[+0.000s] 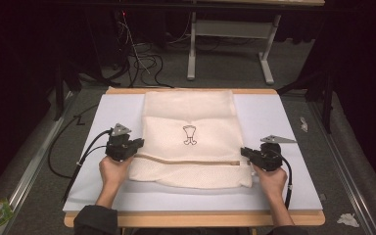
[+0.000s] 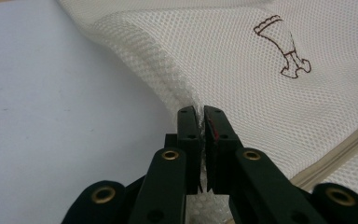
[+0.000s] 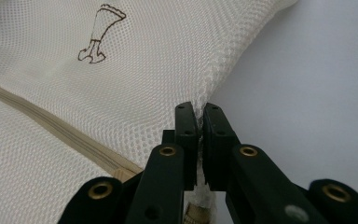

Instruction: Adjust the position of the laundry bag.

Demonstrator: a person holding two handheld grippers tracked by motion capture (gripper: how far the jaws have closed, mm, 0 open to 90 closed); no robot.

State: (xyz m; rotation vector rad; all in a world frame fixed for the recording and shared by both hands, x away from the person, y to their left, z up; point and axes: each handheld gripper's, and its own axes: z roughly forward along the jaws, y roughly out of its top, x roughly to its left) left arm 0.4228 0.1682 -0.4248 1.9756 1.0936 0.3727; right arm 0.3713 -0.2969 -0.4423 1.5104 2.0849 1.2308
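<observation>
A cream mesh laundry bag with a small brown printed figure and a zip line lies folded on the white table mat. My left gripper is shut on the bag's left edge, level with the zip. In the left gripper view the mesh bag is pinched between the jaws of the left gripper and lifts into a ridge. My right gripper is shut on the bag's right edge. There the mesh rises into the right gripper.
The mat rests on a wooden table whose front edge is near the person's forearms. Cables trail off the left side. Beyond the table stand a grey desk frame and floor wiring.
</observation>
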